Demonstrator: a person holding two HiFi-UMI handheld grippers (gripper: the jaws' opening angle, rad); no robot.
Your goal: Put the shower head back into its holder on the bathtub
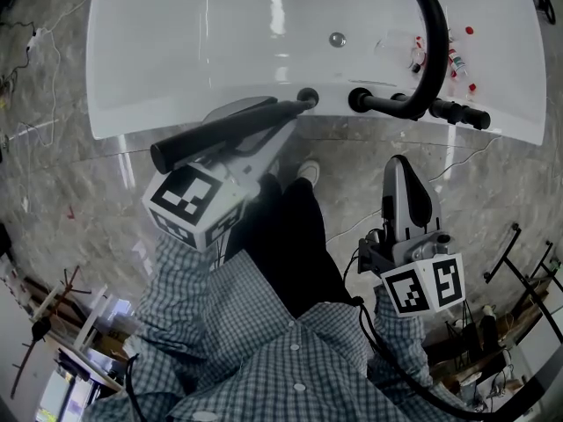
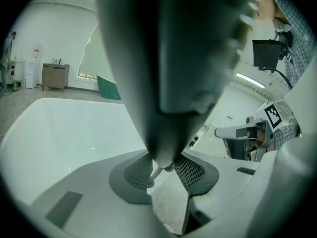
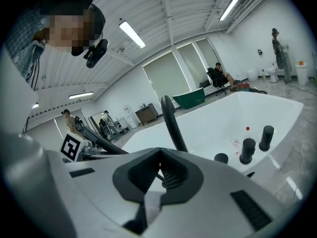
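The black shower head (image 1: 220, 132) is a long handle lying slantwise over the tub's near rim. Its narrow end meets the round black holder (image 1: 308, 96); I cannot tell how deep it sits. My left gripper (image 1: 273, 123) is shut on the handle from below. In the left gripper view the handle (image 2: 173, 58) fills the middle and tapers down between the jaws of the left gripper (image 2: 163, 167). My right gripper (image 1: 400, 167) hangs below the rim, shut and holding nothing. In its own view the right gripper (image 3: 159, 175) points at the tub.
The white bathtub (image 1: 176, 51) spans the top. A tall black faucet spout (image 1: 431, 42) arcs over the rim, with black knobs (image 1: 459, 111) beside it. Small bottles (image 1: 453, 60) lie in the tub. The spout (image 3: 171, 123) and knobs (image 3: 247, 150) stand ahead of the right gripper. Marble floor (image 1: 352, 156) lies below.
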